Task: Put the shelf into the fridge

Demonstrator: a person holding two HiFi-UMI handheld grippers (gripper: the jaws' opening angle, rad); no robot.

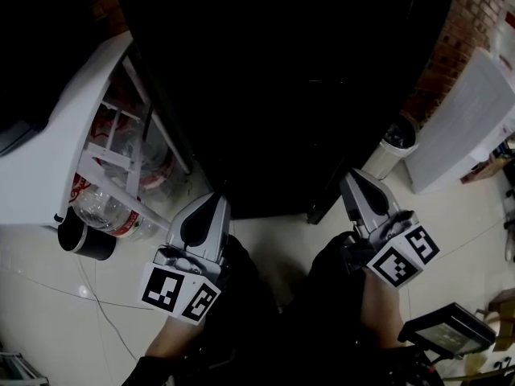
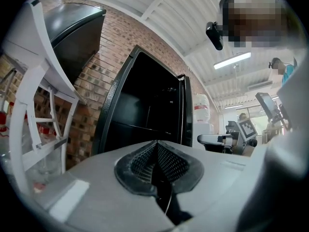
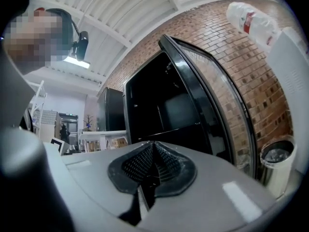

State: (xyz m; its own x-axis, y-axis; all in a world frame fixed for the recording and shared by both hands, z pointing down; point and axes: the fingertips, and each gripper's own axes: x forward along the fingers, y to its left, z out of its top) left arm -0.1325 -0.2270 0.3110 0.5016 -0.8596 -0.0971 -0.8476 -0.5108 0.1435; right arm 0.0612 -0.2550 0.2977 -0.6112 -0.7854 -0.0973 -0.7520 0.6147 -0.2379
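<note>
White bin (image 3: 277, 166) by fridge (image 3: 164, 105) in right gripper view, not left

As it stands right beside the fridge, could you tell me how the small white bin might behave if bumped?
The bin looks tall and narrow, so a high bump would probably tip it. The tiled floor is glossy, so a low push might slide it. It seems plastic, likely light.
</note>
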